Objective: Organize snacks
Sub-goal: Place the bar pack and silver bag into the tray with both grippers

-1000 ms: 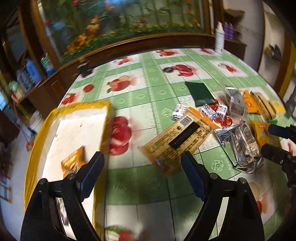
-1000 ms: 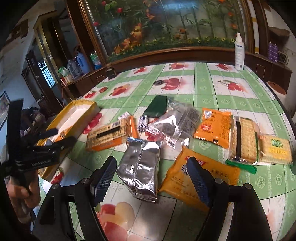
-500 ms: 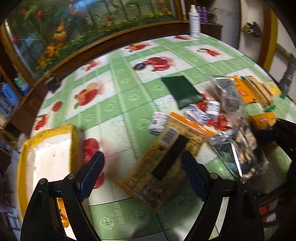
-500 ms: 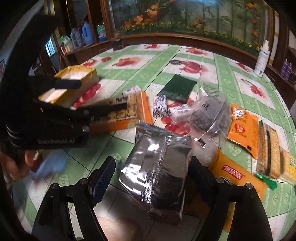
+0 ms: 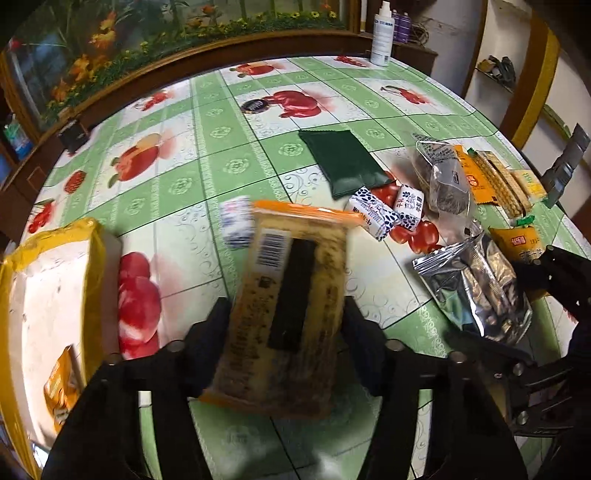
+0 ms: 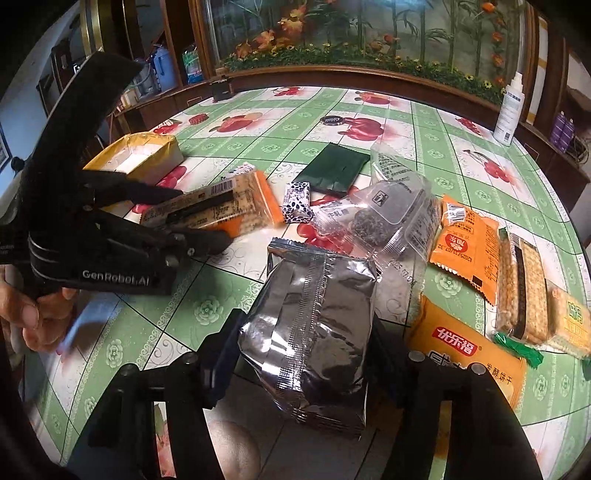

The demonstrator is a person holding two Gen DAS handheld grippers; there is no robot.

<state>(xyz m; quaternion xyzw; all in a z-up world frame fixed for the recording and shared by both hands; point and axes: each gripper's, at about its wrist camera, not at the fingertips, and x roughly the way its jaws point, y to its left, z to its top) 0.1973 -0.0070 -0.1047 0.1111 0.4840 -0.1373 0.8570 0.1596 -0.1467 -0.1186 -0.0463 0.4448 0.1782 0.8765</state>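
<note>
An orange cracker packet point(image 5: 291, 280) with a barcode sits between the fingers of my left gripper point(image 5: 286, 332). Its jaws are closing and both pads touch the packet's long sides. The right wrist view shows the same left gripper point(image 6: 201, 216) clamped around that packet point(image 6: 240, 199). My right gripper point(image 6: 306, 332) straddles a silver foil bag point(image 6: 314, 295); its jaws are closing too, with the pads against the bag's sides. A yellow-rimmed white box point(image 5: 92, 258) stands at the left and holds a small orange packet point(image 5: 61, 384).
On the fruit-print tablecloth lie a dark green pouch point(image 5: 343, 162), wrapped candies point(image 5: 373, 216), a clear bag of dark snacks point(image 6: 388, 210), orange packets point(image 6: 465, 243) and cracker stacks point(image 6: 521, 284). A spray bottle point(image 5: 382, 33) stands at the far edge. A hand point(image 6: 33, 314) holds the left gripper.
Both grippers dropped toward the table and moved forward. The left jaws narrowed onto the cracker packet, the right jaws onto the silver bag. The cracker packet has turned lengthwise.
</note>
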